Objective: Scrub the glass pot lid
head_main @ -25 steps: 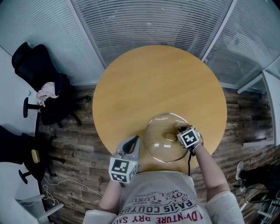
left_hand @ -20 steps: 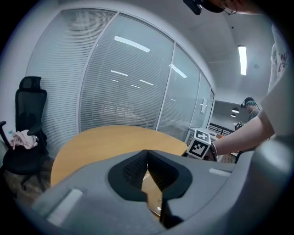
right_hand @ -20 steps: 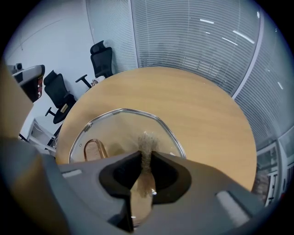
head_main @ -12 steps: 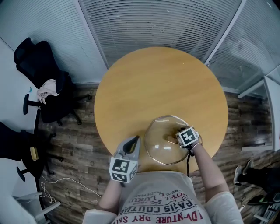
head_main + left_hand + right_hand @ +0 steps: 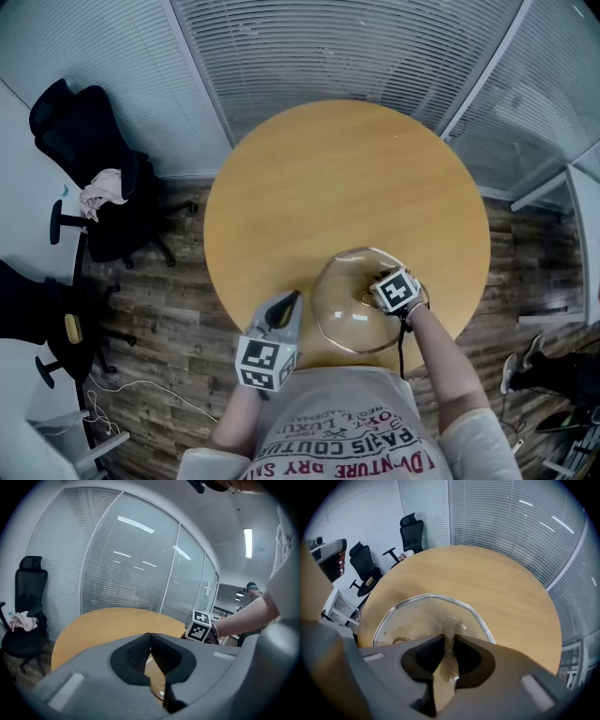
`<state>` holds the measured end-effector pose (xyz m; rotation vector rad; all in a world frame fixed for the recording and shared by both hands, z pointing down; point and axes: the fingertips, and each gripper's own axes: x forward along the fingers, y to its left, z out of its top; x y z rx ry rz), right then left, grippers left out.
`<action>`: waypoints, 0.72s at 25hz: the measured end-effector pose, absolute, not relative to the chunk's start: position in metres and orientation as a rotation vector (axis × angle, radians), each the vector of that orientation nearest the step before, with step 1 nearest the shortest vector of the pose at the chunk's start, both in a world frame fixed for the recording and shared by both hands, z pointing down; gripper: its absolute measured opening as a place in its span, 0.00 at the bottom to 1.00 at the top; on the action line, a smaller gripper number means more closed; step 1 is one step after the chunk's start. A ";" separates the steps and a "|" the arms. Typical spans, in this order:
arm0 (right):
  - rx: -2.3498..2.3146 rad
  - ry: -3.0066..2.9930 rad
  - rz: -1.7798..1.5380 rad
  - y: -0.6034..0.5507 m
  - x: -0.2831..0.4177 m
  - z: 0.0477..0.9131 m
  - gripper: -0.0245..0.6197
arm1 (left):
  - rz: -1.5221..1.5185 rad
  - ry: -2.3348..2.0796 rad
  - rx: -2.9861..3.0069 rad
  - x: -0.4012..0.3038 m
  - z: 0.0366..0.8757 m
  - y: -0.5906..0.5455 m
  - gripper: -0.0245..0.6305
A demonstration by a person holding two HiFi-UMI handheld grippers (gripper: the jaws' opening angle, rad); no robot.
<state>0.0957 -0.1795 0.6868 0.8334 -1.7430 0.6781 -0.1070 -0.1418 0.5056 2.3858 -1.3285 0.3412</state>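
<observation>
Glass pot lid (image 5: 345, 314) lies on round wooden table (image 5: 337, 178), near edge closest to me. My right gripper (image 5: 382, 282) is over lid, jaws clamped on brownish scrub wad (image 5: 449, 626), wad touching glass. Left gripper (image 5: 286, 305) just beside lid, jaws pressed together, nothing between. Against half second before, right gripper sits slightly more toward lid middle. Around: blinds (image 5: 328, 47), plank floor (image 5: 169, 309), black chair (image 5: 94, 178).

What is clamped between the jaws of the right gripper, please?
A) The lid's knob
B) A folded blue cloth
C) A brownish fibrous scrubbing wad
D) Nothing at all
C: in the right gripper view, the right gripper has its jaws closed on a brownish fibrous scrubbing wad, whose tip reaches the glass pot lid.
</observation>
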 end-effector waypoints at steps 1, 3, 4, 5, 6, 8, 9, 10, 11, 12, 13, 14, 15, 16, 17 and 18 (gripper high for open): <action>0.823 -1.750 0.676 -0.181 0.093 0.686 0.14 | 0.342 -1.331 2.383 -0.108 0.506 -0.142 0.05; 0.798 -1.759 0.678 -0.182 0.088 0.687 0.14 | 0.341 -1.339 2.375 -0.111 0.507 -0.141 0.05; 0.788 -1.761 0.675 -0.182 0.086 0.687 0.14 | 0.340 -1.344 2.371 -0.112 0.507 -0.141 0.05; 0.780 -1.764 0.667 -0.183 0.083 0.686 0.14 | 0.339 -1.348 2.367 -0.114 0.508 -0.140 0.05; 0.771 -1.769 0.658 -0.184 0.080 0.686 0.14 | 0.337 -1.352 2.362 -0.116 0.508 -0.139 0.05; 0.745 -1.778 0.639 -0.185 0.072 0.685 0.14 | 0.334 -1.363 2.352 -0.121 0.509 -0.138 0.05; 0.724 -1.782 0.630 -0.184 0.067 0.685 0.14 | 0.333 -1.369 2.347 -0.123 0.510 -0.138 0.05; 0.700 -1.787 0.617 -0.184 0.062 0.685 0.14 | 0.332 -1.376 2.341 -0.126 0.511 -0.138 0.05; 0.675 -1.791 0.601 -0.185 0.057 0.684 0.14 | 0.331 -1.382 2.334 -0.129 0.511 -0.138 0.05; 0.651 -1.794 0.586 -0.186 0.052 0.684 0.14 | 0.329 -1.389 2.328 -0.132 0.513 -0.139 0.05; 0.626 -1.794 0.579 -0.186 0.046 0.684 0.14 | 0.326 -1.395 2.322 -0.135 0.514 -0.139 0.05; 0.600 -1.790 0.577 -0.184 0.041 0.684 0.14 | 0.323 -1.400 2.317 -0.138 0.515 -0.139 0.05; 0.575 -1.786 0.575 -0.182 0.036 0.685 0.14 | 0.321 -1.403 2.312 -0.141 0.516 -0.139 0.05; 0.550 -1.781 0.571 -0.181 0.031 0.685 0.14 | 0.319 -1.403 2.308 -0.143 0.517 -0.139 0.05; 0.525 -1.776 0.566 -0.180 0.027 0.685 0.14 | 0.319 -1.403 2.305 -0.144 0.518 -0.140 0.05; 0.499 -1.769 0.562 -0.178 0.024 0.684 0.14 | 0.320 -1.403 2.302 -0.145 0.518 -0.140 0.05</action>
